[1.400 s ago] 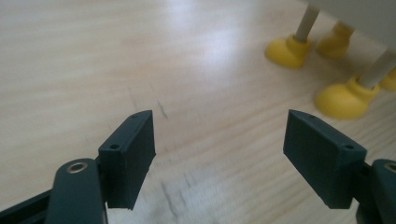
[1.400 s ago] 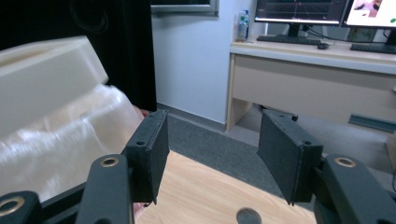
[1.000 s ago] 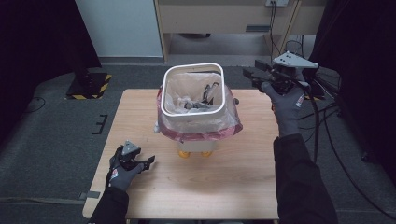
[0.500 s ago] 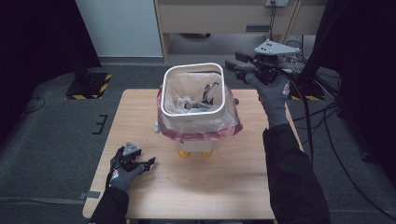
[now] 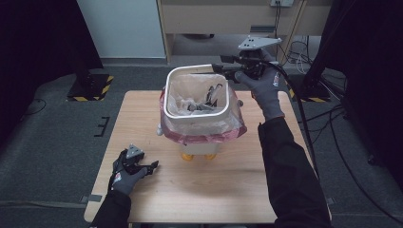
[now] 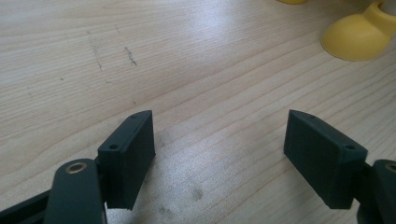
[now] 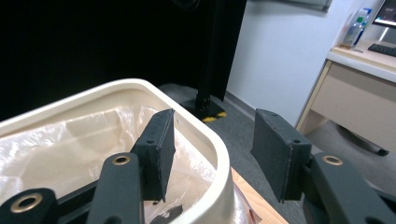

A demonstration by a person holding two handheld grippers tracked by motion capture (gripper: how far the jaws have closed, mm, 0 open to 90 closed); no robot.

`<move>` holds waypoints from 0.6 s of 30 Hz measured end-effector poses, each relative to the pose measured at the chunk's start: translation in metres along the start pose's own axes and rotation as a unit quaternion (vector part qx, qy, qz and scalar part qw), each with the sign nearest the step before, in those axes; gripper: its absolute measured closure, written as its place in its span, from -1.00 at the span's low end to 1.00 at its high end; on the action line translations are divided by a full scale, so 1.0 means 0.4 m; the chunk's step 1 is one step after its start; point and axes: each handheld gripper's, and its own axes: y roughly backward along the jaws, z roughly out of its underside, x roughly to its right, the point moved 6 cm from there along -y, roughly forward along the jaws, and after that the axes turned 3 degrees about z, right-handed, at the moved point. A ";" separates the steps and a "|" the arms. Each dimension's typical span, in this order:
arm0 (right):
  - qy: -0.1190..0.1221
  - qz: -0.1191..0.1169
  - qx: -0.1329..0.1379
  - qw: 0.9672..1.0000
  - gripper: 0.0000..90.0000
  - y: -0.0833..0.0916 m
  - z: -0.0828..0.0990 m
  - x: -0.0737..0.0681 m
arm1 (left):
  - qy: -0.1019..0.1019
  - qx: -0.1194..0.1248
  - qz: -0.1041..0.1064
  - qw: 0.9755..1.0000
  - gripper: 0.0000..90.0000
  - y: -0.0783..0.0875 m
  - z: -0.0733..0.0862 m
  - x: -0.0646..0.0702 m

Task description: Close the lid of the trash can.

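Directly between the right gripper's [image 5: 227, 67] parted, empty jaws, which have just been closing, lies the bin's [image 5: 196, 117] far rim; the left gripper [image 5: 151, 166] rests open, well apart.

Light wood worktop [image 5: 142, 114], square-ish, on grey carpet floor [image 5: 52, 137]. Near its middle, twd the far edge, a white bin [image 5: 171, 111] w/ clear liner stands on yellow feet [image 5: 188, 156]. Left tongs [image 5: 151, 166] rest on the front-left corner, jaws apart, nothing betw them.
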 end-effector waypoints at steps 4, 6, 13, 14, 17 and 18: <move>-0.001 -0.013 -0.021 1.000 0.10 -0.023 0.005 0.000 | 0.004 0.001 0.002 1.000 -0.47 0.001 0.000 -0.001; 0.002 -0.013 -0.035 0.999 0.11 -0.032 0.013 0.003 | 0.005 0.001 0.003 1.000 -0.47 0.001 0.000 -0.001; 0.004 -0.016 -0.059 0.998 0.27 -0.054 0.028 0.013 | 0.002 -0.001 0.004 1.000 -0.47 0.001 0.001 0.000; 0.005 -0.014 -0.060 0.998 0.32 -0.056 0.029 0.014 | 0.002 -0.001 0.004 1.000 -0.47 0.001 0.001 0.000; 0.006 -0.015 -0.069 0.998 0.48 -0.060 0.033 0.015 | 0.001 -0.002 0.005 1.000 -0.47 0.001 0.001 0.000; 0.007 -0.014 -0.070 0.997 0.54 -0.060 0.034 0.015 | 0.001 -0.002 0.005 1.000 -0.47 0.001 0.001 0.000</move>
